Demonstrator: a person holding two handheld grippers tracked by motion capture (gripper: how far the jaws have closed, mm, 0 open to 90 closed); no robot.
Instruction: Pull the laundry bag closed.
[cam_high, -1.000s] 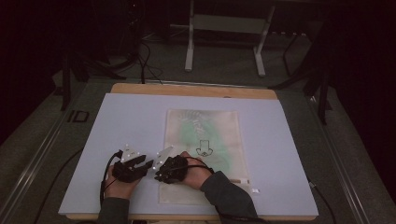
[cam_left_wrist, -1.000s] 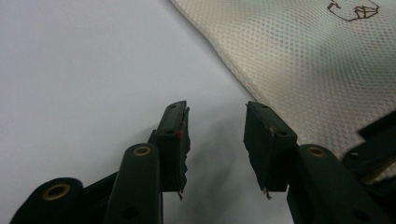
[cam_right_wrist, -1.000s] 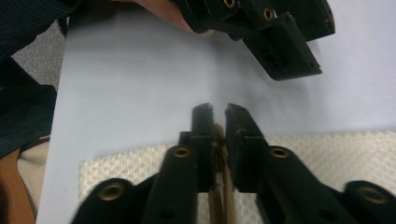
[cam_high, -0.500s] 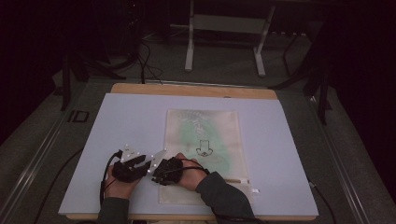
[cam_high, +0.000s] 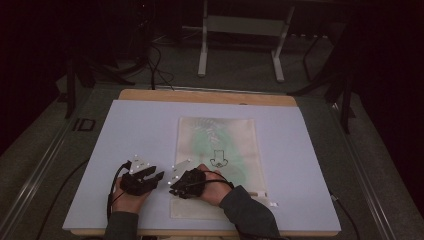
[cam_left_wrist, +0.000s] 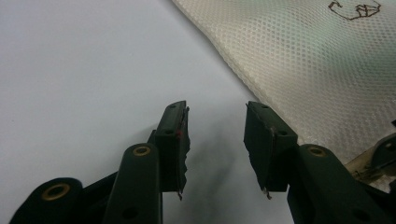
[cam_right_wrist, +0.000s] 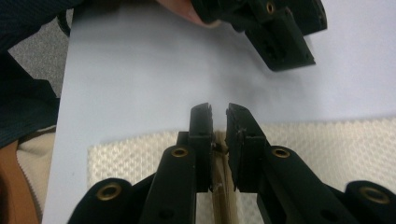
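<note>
Trouble could start at the zip. From above, the mesh bag (cam_high: 220, 160) lies flat on the white table (cam_high: 310, 165), both hands at its near corner. The left gripper (cam_left_wrist: 215, 140) hangs apart, holding nothing. The right gripper (cam_right_wrist: 218, 140) has just squeezed on the zip strip (cam_right_wrist: 219, 196); that thin hold could slip, and the bag could bunch up.

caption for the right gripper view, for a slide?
Right gripper, black jaws nearly closed over the tan zipper strip of a white mesh bag.

White table (cam_high: 310, 150), mesh bag (cam_high: 220, 135) lying flat
</note>
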